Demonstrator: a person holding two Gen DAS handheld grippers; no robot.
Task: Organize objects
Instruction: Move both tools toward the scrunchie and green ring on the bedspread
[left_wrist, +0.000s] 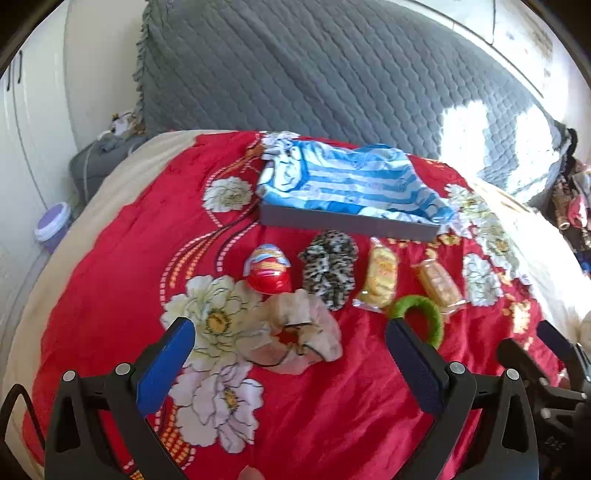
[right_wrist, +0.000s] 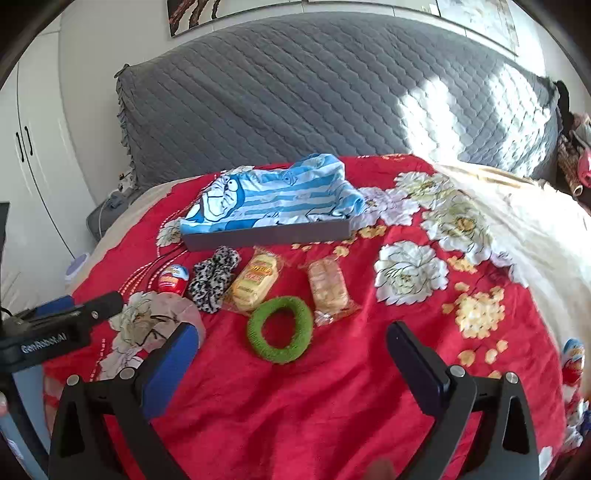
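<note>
On the red flowered bedspread (left_wrist: 332, 398) a row of small things lies in front of a grey tray (left_wrist: 347, 221) holding a blue striped cloth (left_wrist: 351, 181): a red egg-shaped toy (left_wrist: 268, 271), a leopard-print scrunchie (left_wrist: 328, 266), two wrapped snacks (left_wrist: 380, 277) (left_wrist: 439, 284) and a green ring scrunchie (right_wrist: 258, 339). A pale scrunchie (left_wrist: 317, 332) lies nearest. My left gripper (left_wrist: 288, 328) hangs open above the pale scrunchie, holding nothing. My right gripper (right_wrist: 291, 328) is open over the green ring's near side, also holding nothing.
A grey quilted headboard (right_wrist: 314, 92) rises behind the tray. A second red egg toy (right_wrist: 572, 358) lies at the bedspread's right edge. Cream bedding (right_wrist: 535, 221) covers the right side. A white wardrobe (right_wrist: 33, 166) and a purple-lidded tub (left_wrist: 53, 225) stand left of the bed.
</note>
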